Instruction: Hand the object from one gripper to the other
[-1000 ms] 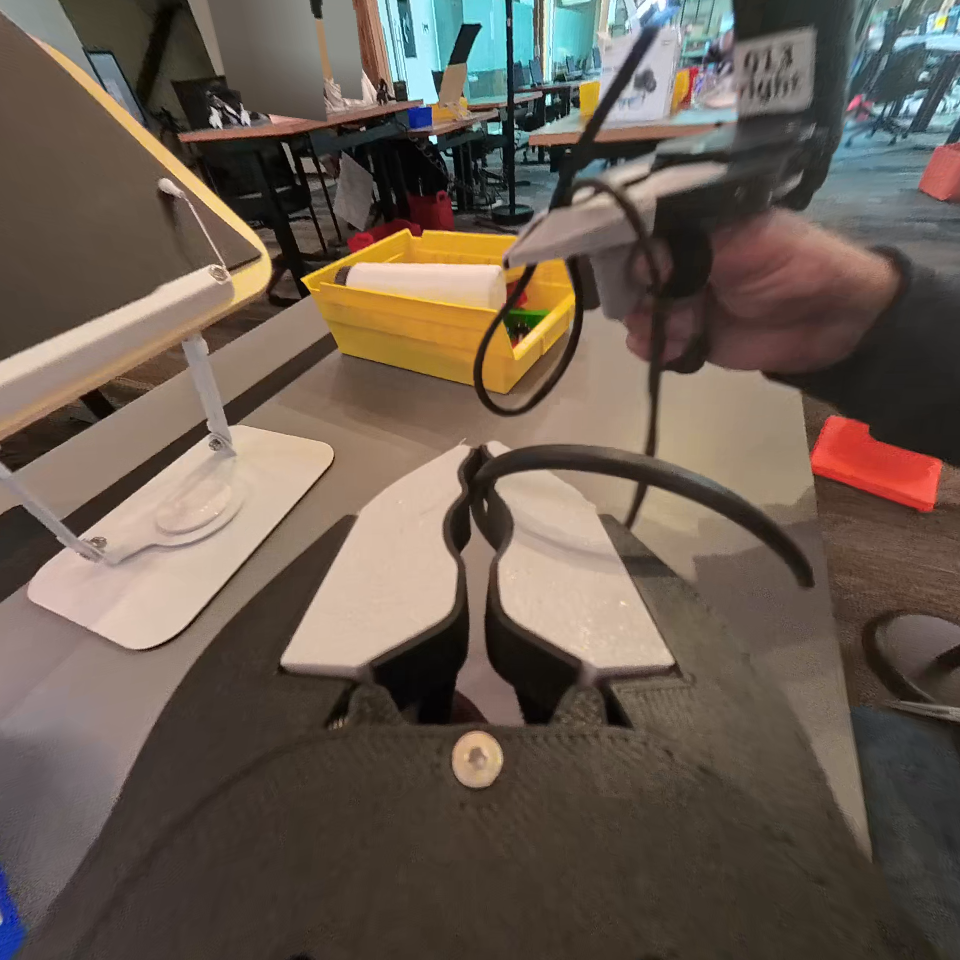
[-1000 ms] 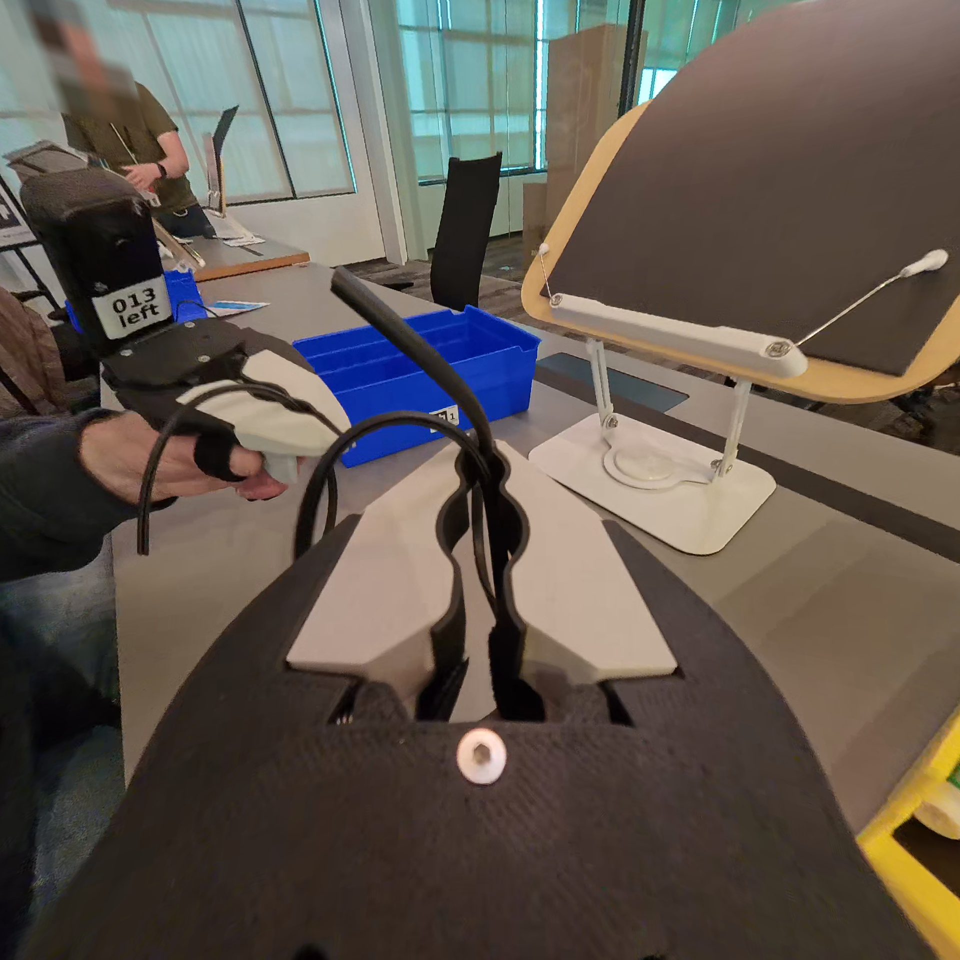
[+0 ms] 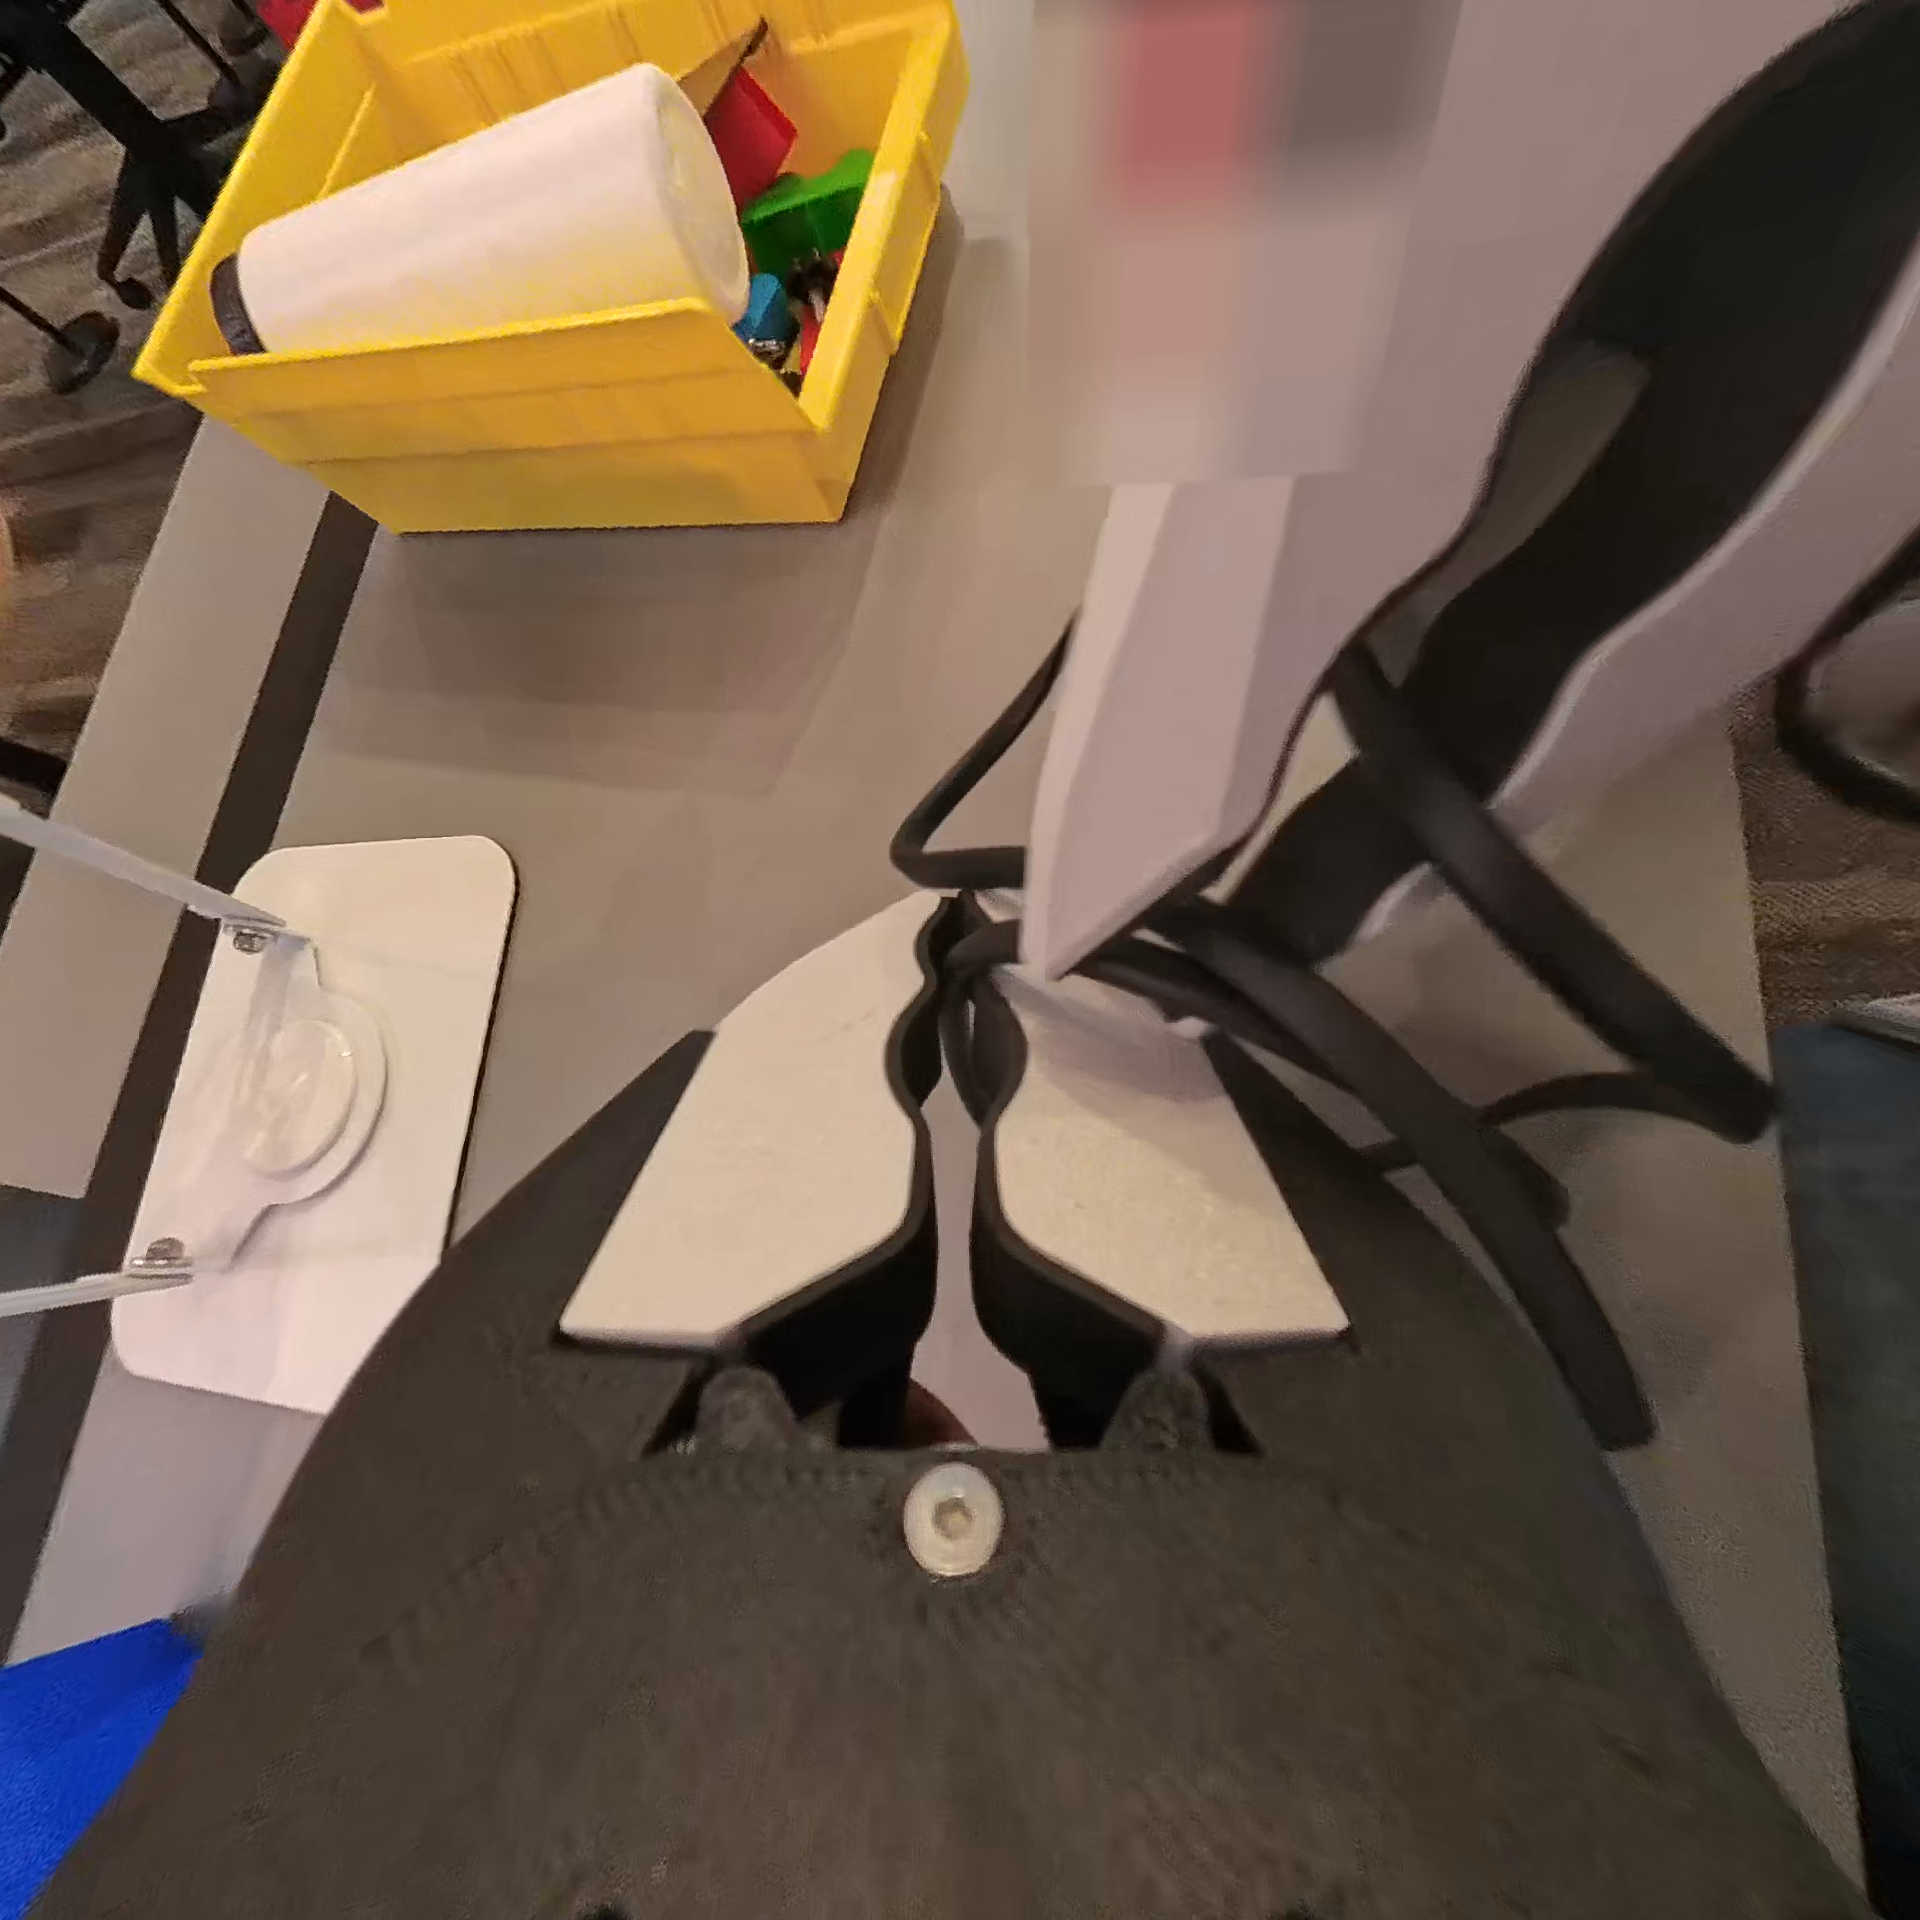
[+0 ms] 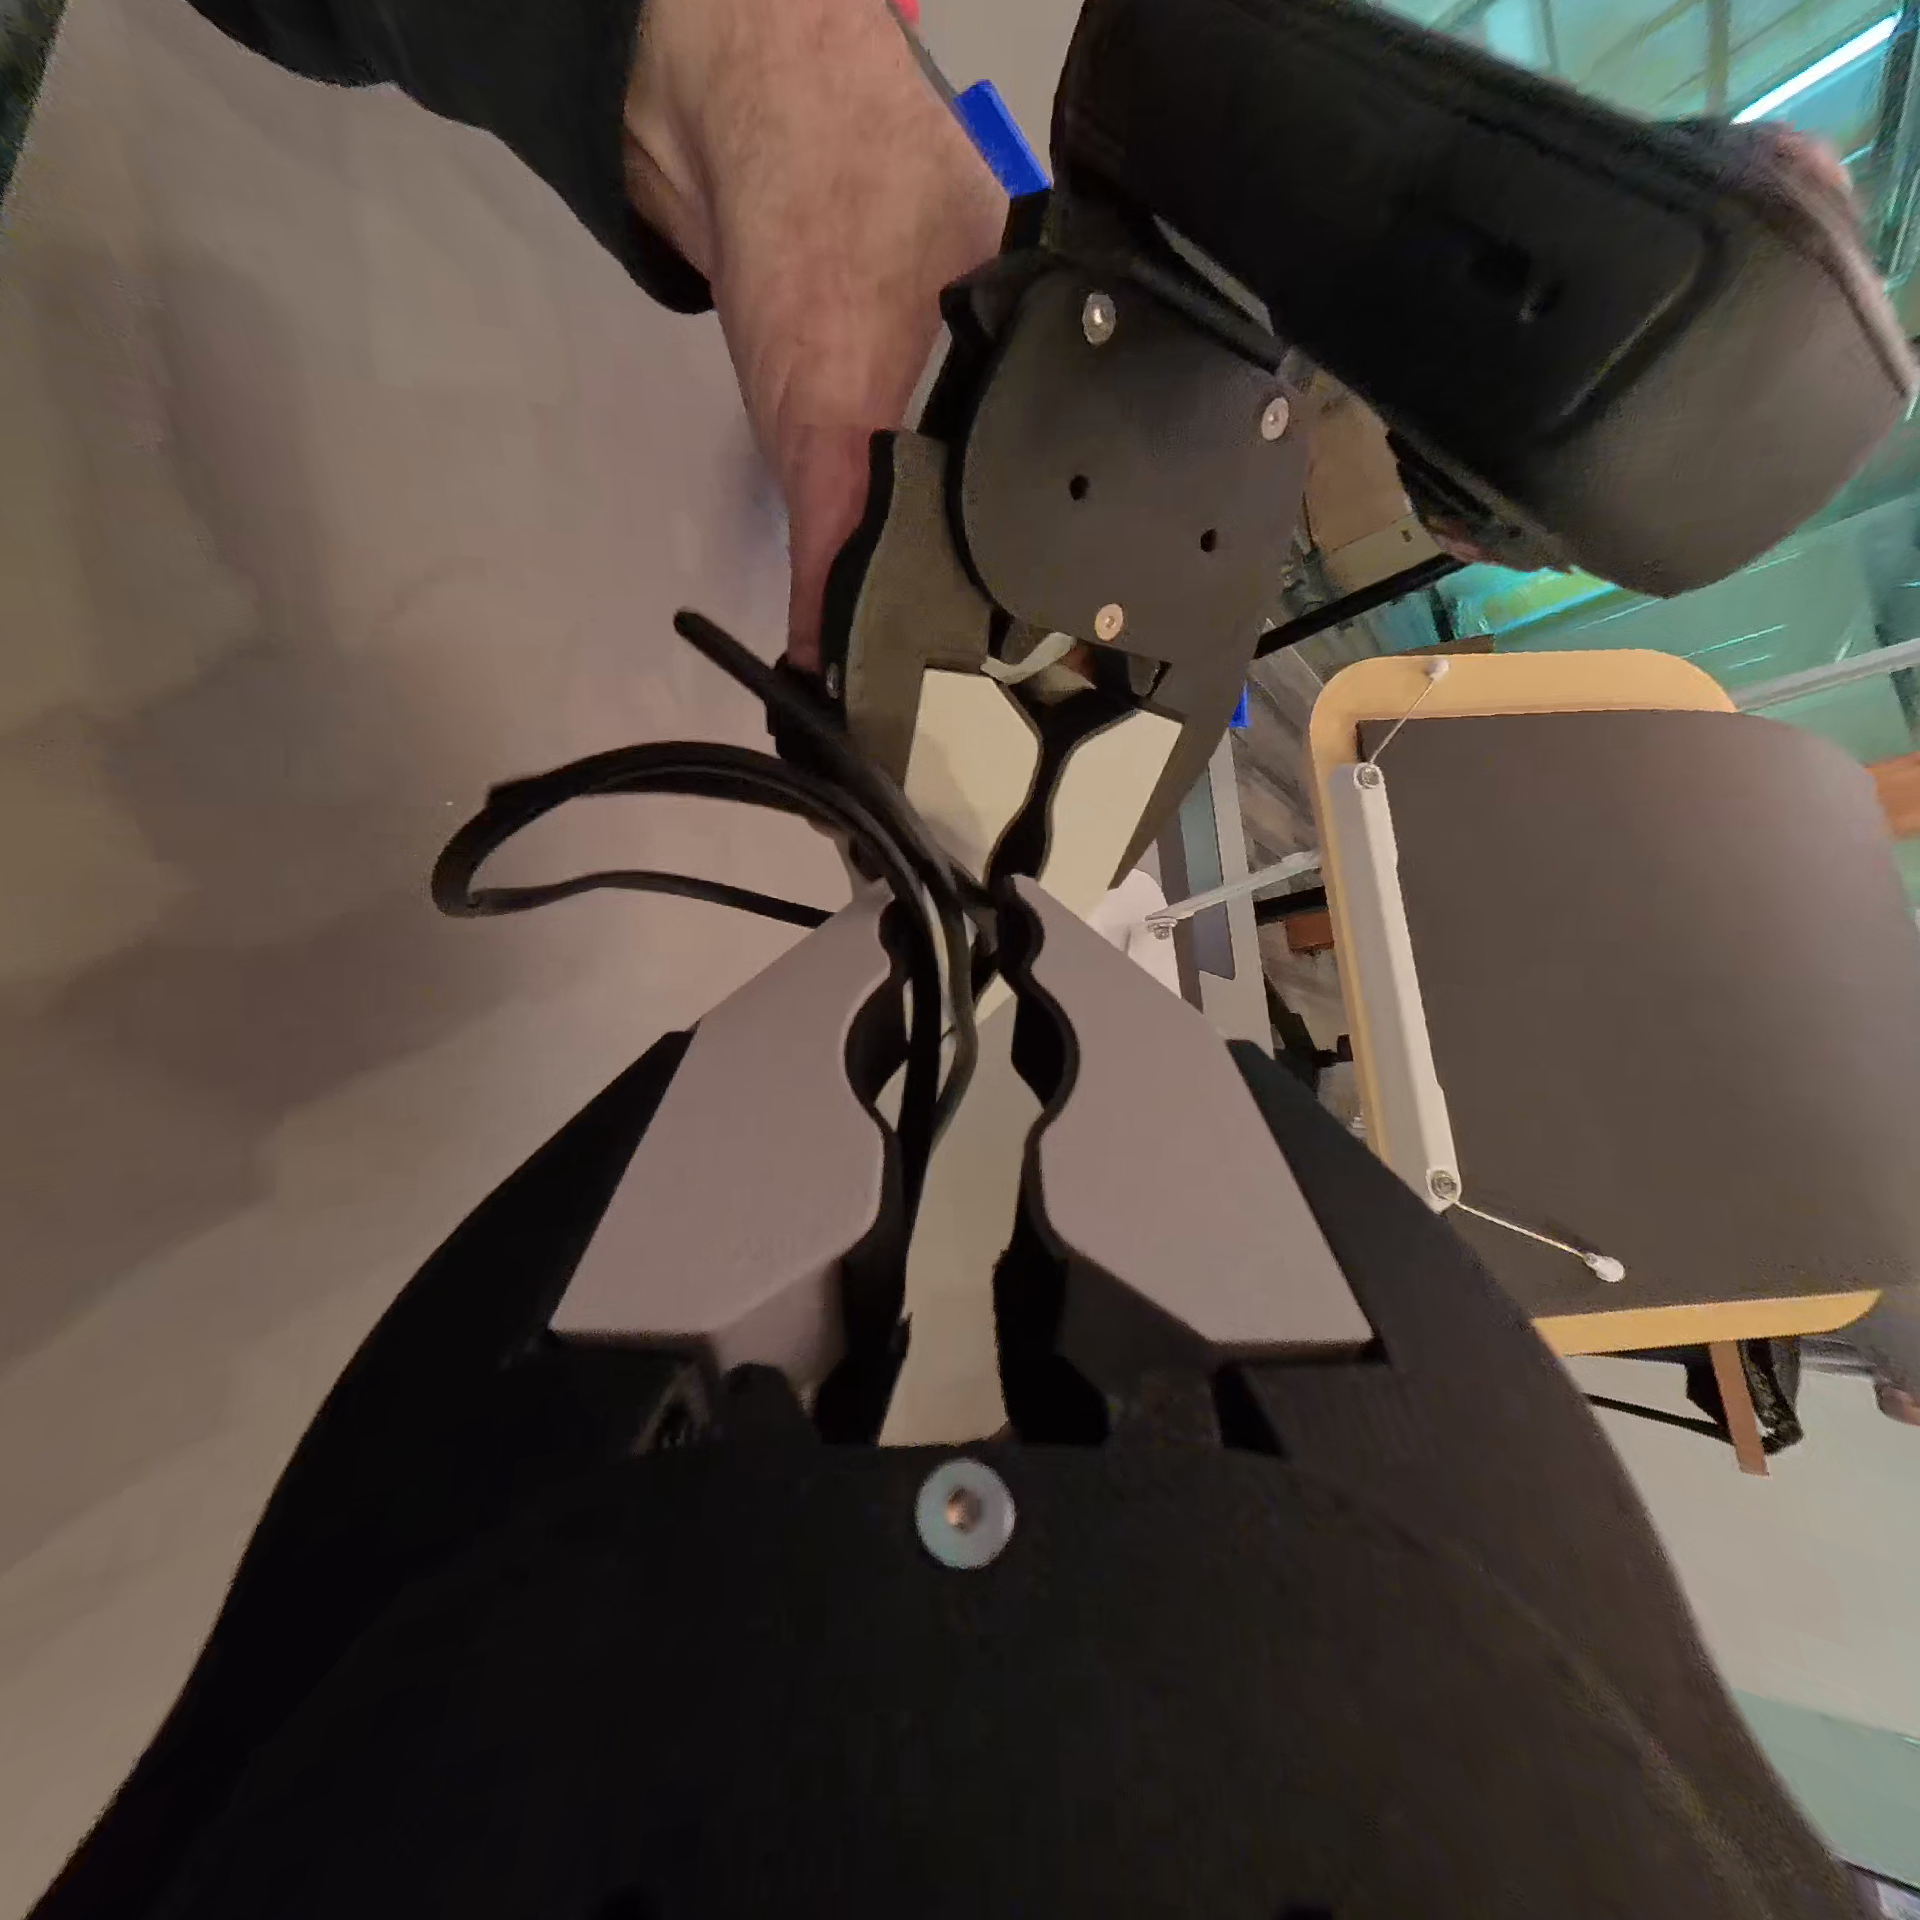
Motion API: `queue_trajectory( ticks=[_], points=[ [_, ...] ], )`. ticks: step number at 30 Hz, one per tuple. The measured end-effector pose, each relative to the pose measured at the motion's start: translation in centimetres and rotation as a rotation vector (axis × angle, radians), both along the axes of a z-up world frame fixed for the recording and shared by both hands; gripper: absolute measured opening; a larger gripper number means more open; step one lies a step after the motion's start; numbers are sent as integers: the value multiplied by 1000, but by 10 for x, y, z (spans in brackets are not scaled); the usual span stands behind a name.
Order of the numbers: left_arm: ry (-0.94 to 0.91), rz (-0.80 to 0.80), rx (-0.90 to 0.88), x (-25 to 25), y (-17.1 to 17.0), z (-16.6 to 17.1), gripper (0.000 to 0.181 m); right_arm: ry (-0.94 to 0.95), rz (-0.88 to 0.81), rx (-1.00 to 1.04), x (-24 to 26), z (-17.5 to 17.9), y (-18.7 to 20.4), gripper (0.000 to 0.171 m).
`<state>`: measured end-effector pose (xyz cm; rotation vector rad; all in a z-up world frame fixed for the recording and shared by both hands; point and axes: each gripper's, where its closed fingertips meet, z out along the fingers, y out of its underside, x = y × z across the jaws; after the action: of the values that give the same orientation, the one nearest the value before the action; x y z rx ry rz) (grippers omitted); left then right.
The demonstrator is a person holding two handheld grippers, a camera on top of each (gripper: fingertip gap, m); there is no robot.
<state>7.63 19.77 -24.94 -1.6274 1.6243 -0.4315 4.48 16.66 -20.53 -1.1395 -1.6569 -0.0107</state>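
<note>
Both grippers tip to tip above grey surface (image 3: 644, 665), black cable (image 3: 1351, 1049) bunched between them.

Left gripper (image 3: 958, 971): jaws nearly closed, narrow slit only, cable strands pinched at the tips. Cable loops fanning out right of the tips in left wrist view, one loop going far-left past the right gripper's finger.

Right gripper (image 4: 971, 914): jaws close together at the tips, wider gap behind; cable strands running down through that gap, so gripped or merely threaded — cannot tell for sure, tips look clamped on it. Cable loop (image 4: 623, 821) hanging out left of the tips in right wrist view.

Right gripper (image 3: 1132, 904) in left wrist view: coming in from far right, pale finger tip touching the cable right at the left jaws. Left gripper (image 4: 1013, 868) in right wrist view: pointing down at the right jaws, tips meeting, hand (image 4: 810, 260) with dark sleeve behind it.

Scene, left wrist view: yellow bin (image 3: 582, 416) far left on surface, white roll (image 3: 488, 218) lying in it plus small red, green, blue parts. White stand base (image 3: 416, 987) near left. Blue bin corner (image 3: 73, 1745) at near-left edge.

Right wrist view: dark board with tan rim (image 4: 1621, 997) on the stand, right of the grippers.
</note>
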Motion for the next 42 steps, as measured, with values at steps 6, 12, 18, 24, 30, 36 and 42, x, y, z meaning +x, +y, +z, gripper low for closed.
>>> queue_trajectory(
  ticks=[6, 12, 18, 24, 30, 36, 42],
  points=[
    [66, -42, 46, 3, -7, -4, 0, 11, -32, -36, 1, 3, 5, 1],
    [-133, -26, 41, 7, -5, 18, 27, 124, -117, -81, 20, 12, 16, 0],
    [-483, 81, 133, -11, 5, 81, 47, 264, -284, -90, 80, 40, 49, 0],
    [-486, 152, 126, -33, 15, 65, 43, 436, -596, -128, 195, 79, 115, 0],
    [-440, 176, 107, -38, 21, 45, 42, 542, -900, -297, 305, 65, 191, 0],
    [-401, 194, 82, -43, 22, 29, 41, 405, -1139, -472, 367, -14, 263, 0],
    [-375, 219, 64, -57, 24, 20, 41, 282, -1226, -605, 378, -45, 274, 33]
  ],
)
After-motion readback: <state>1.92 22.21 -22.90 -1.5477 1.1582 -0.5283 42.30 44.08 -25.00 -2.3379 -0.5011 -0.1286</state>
